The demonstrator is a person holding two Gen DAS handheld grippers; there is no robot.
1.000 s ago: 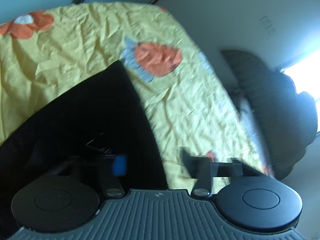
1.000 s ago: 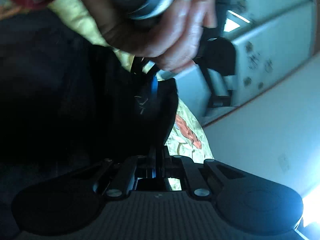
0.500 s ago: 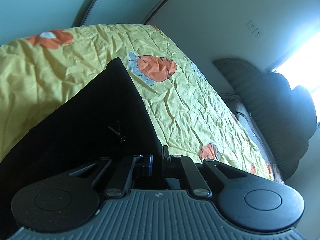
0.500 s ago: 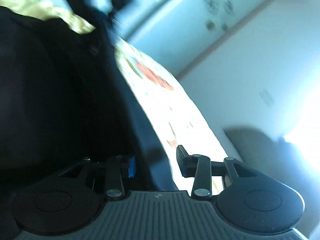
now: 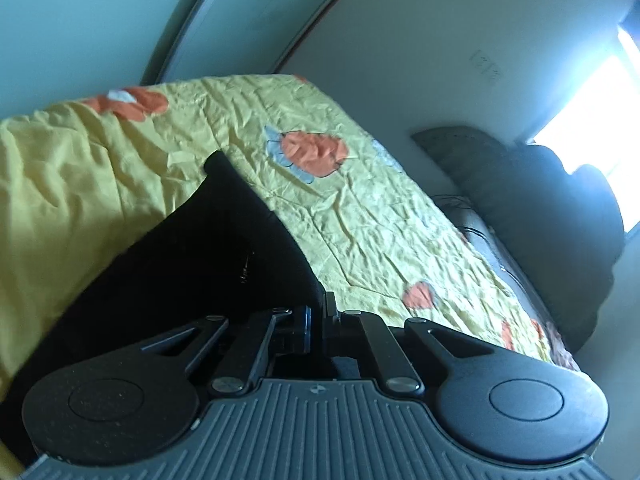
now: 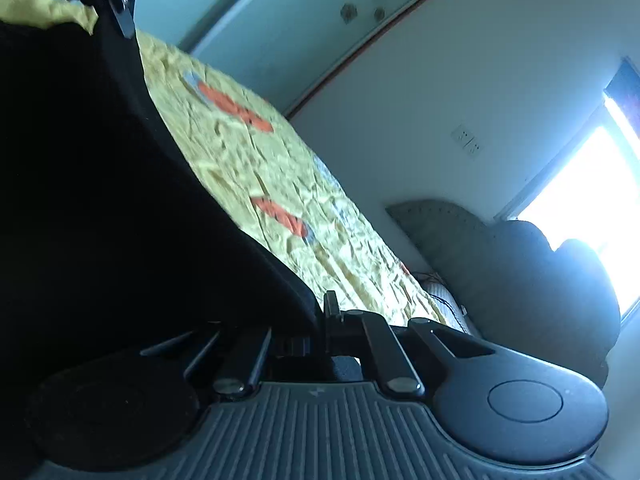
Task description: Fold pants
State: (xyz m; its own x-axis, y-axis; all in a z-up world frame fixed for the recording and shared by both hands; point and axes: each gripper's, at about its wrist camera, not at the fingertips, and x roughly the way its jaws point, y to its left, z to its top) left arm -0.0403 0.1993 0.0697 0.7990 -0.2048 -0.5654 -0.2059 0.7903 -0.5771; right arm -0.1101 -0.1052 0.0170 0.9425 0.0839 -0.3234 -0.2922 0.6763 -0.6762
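Note:
Black pants (image 5: pixel 180 264) lie spread on a yellow bedspread (image 5: pixel 360 208) printed with orange shapes. My left gripper (image 5: pixel 318 316) is shut on the pants' near edge, and the cloth runs up from its jaws to a far corner. In the right wrist view the pants (image 6: pixel 100 200) fill the left half as a dark sheet. My right gripper (image 6: pixel 322 316) is shut on their edge, which is pinched between the fingertips. The left gripper (image 6: pixel 120 12) shows at the top left of that view, at the far end of the same edge.
A dark padded headboard (image 5: pixel 540 208) stands at the bed's right end under a bright window (image 5: pixel 592 100). A pale wall with a socket (image 6: pixel 466 140) runs along the far side. A sliding door with flower marks (image 6: pixel 320 20) is behind the bed.
The left gripper went from open to shut on the pants' edge. The right gripper opened, shifted along the edge and shut again. The hand close before the right camera is gone from view.

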